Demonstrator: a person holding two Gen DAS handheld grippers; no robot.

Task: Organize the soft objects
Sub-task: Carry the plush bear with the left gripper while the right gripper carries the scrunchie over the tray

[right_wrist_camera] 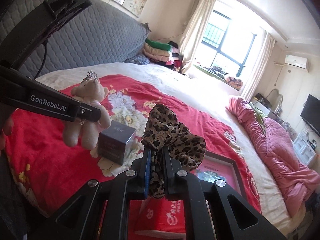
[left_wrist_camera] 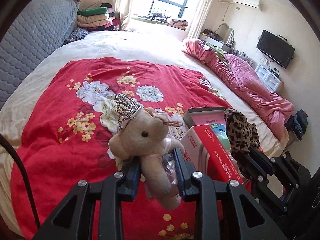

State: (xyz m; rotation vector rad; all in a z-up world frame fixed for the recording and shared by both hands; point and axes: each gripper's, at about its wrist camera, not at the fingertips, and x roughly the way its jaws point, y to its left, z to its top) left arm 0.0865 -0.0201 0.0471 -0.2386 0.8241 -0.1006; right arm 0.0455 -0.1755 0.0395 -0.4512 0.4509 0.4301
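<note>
Teddy bear (left_wrist_camera: pixel 144 138) sits squeezed between the two fingers of the left gripper (left_wrist_camera: pixel 158 160), held up above the red flowered blanket (left_wrist_camera: pixel 60 120). The jaws press on its body from both sides. The bear is cream, with a sparkly little crown (left_wrist_camera: pixel 125 108) on its head, and its legs hang down toward six o'clock between the fingers. In the right wrist view the same bear (right_wrist_camera: pixel 88 112) shows at nine o'clock, with the left gripper's black side across its middle.

Right gripper (right_wrist_camera: pixel 156 154) is closed tight on a leopard-print cloth (right_wrist_camera: pixel 170 136). The cloth puffs out above the fingertips and a strip of it hangs down between the fingers. In the left wrist view it shows at three o'clock (left_wrist_camera: pixel 240 130).

A red and white box (left_wrist_camera: pixel 216 156) lies open on the blanket under the cloth. A small dark box (right_wrist_camera: pixel 116 144) stands on the blanket, just beside the bear's feet in the picture. A pink quilt (right_wrist_camera: pixel 280 150) lies bunched at three o'clock on the bed.
</note>
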